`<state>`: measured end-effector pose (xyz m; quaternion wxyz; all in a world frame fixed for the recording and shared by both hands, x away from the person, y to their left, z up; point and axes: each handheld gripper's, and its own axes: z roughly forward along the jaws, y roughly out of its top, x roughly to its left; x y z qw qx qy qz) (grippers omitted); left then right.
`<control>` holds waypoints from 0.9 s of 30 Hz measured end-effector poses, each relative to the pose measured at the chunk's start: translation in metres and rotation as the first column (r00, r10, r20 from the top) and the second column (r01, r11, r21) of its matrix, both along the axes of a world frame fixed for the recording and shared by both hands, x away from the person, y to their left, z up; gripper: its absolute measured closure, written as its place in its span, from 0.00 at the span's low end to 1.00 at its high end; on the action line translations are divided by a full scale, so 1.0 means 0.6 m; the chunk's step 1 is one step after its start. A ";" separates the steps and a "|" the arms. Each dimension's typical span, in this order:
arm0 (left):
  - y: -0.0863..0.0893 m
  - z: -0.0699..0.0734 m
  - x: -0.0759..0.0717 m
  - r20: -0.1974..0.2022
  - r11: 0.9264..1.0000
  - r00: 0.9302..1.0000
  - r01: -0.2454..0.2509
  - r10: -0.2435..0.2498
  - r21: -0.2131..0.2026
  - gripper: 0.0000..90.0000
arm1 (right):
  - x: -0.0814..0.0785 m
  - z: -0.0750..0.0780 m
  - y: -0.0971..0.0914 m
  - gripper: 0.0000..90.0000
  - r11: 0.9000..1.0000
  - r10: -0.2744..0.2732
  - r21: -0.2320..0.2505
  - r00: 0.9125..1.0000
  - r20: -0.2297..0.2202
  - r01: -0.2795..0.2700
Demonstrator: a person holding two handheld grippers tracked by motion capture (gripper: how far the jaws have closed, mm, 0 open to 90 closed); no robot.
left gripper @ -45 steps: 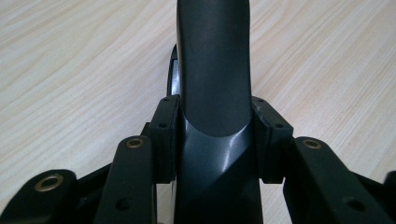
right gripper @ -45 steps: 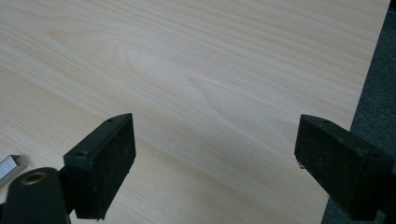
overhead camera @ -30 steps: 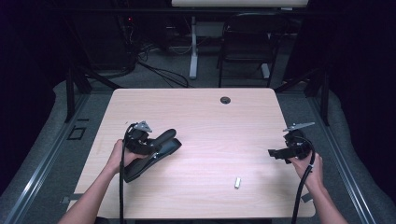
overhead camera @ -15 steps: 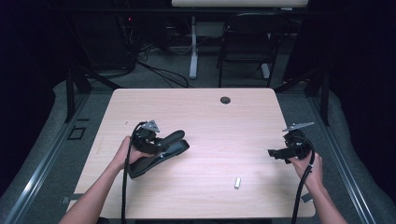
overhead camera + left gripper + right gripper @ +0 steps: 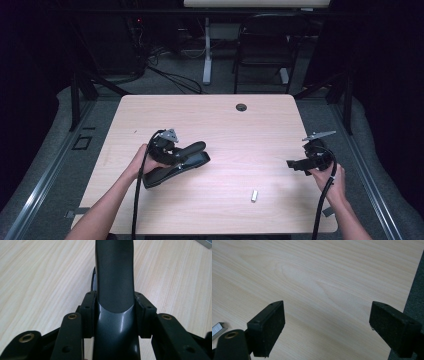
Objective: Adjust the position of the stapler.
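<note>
In the high view, the left gripper (image 5: 186, 152) is squeezing a black stapler (image 5: 175, 167) that is lying on the left part of the table (image 5: 225, 120). The right gripper (image 5: 295, 164) is sitting near the right edge, holding nothing. A small silver block (image 5: 254, 195) is lying between them, closer to the person.

In the left gripper view, the 2 pads (image 5: 89, 312) are pressing both sides of the stapler (image 5: 115, 285). No writing is showing on it.

In the right gripper view, the right gripper (image 5: 332, 325) is standing wide open over bare wood. The silver block (image 5: 218, 329) is peeking in at the left edge.
</note>
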<state>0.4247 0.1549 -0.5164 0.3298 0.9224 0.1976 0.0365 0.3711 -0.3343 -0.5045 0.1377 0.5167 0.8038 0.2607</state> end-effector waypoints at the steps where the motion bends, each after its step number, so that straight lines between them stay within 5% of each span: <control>1: -0.006 0.000 0.001 -0.001 1.000 1.000 0.013 -0.013 -0.004 0.66 | 0.000 0.000 0.000 0.14 1.000 0.002 0.000 1.000 0.002 -0.002; 27: -0.074 0.000 0.005 0.007 0.986 0.986 0.169 -0.169 -0.003 0.66 | 0.000 -0.001 0.001 0.14 1.000 0.007 0.001 1.000 -0.002 -0.007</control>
